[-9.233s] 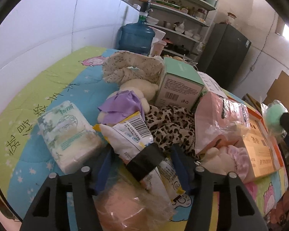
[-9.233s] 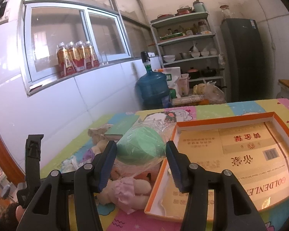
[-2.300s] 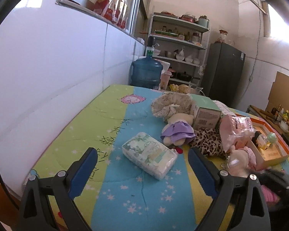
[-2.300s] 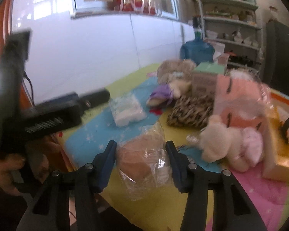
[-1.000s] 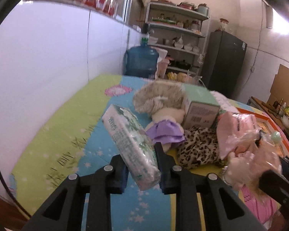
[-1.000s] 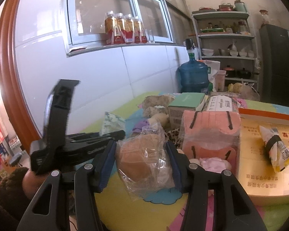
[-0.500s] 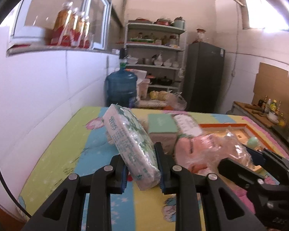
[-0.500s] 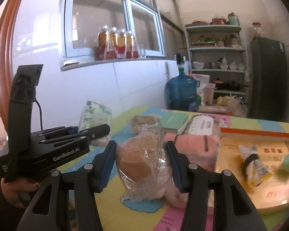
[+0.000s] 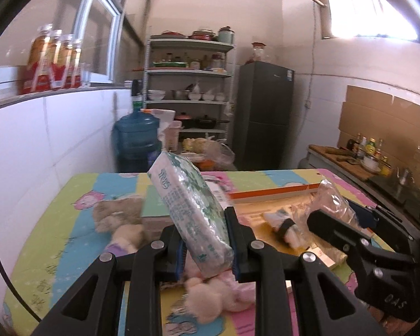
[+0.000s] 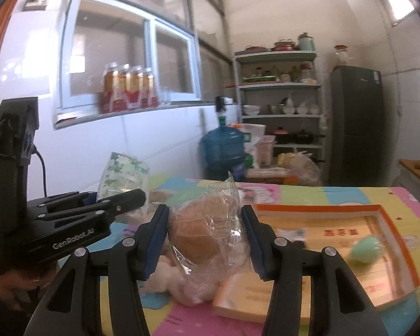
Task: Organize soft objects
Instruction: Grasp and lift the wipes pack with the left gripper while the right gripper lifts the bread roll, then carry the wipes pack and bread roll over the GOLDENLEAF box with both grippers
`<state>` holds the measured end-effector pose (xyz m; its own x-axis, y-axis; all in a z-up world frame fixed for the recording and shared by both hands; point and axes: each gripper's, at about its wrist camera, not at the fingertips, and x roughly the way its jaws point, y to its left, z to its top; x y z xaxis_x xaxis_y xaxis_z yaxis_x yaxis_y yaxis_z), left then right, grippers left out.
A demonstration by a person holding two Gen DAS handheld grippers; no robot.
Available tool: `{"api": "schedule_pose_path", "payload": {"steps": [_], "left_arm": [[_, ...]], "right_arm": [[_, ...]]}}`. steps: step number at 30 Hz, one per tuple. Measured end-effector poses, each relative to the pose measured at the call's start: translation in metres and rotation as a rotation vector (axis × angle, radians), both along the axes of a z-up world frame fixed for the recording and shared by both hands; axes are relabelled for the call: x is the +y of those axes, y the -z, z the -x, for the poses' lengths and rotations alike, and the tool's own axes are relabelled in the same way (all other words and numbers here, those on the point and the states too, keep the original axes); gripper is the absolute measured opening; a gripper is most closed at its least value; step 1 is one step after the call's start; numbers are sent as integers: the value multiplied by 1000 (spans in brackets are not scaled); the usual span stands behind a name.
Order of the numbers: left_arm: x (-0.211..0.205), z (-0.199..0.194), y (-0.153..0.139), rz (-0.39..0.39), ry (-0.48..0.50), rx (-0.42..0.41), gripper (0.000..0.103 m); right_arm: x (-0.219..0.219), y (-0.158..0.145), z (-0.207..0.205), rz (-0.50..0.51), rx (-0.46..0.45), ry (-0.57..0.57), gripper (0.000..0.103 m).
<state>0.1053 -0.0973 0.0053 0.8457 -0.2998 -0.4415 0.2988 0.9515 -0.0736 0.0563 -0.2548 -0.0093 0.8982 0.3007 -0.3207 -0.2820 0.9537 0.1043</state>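
Left side first: the left gripper (image 9: 205,247) is clamped on a soft tissue pack (image 9: 189,211), pinching it low so most of the pack sticks up tilted above the pads, clear of the table (image 9: 70,229). Below it lie plush toys (image 9: 207,302), loose on the patterned cloth.

Moving right: the right gripper (image 10: 207,240) is closed on a bagged brown bun (image 10: 198,235), its blue pads pressing the crinkly plastic on both sides, the bundle held above the table.

Further right sits the open orange-rimmed box (image 10: 389,221), with a small green ball (image 10: 365,249) already inside, and in the left wrist view a wrapped packet (image 9: 282,224) lying there too.

Judging by the layout, both loads look headed for that box. To do it well: carry each over the rim before lowering, keep the two grippers from crossing, and set the tall pack down flat instead of dropping it on end. Squeeze no harder on the bun; the slippery bag is the risk, so release low and over bare box floor, away from the ball.
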Motion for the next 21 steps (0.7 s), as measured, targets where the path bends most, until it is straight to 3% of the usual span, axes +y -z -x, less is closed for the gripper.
{"api": "schedule_pose_path", "payload": {"steps": [21], "left_arm": [[-115,-26,3,12,201,34,25]], "right_arm": [[-114,9,11,3,20,222,54]]}}
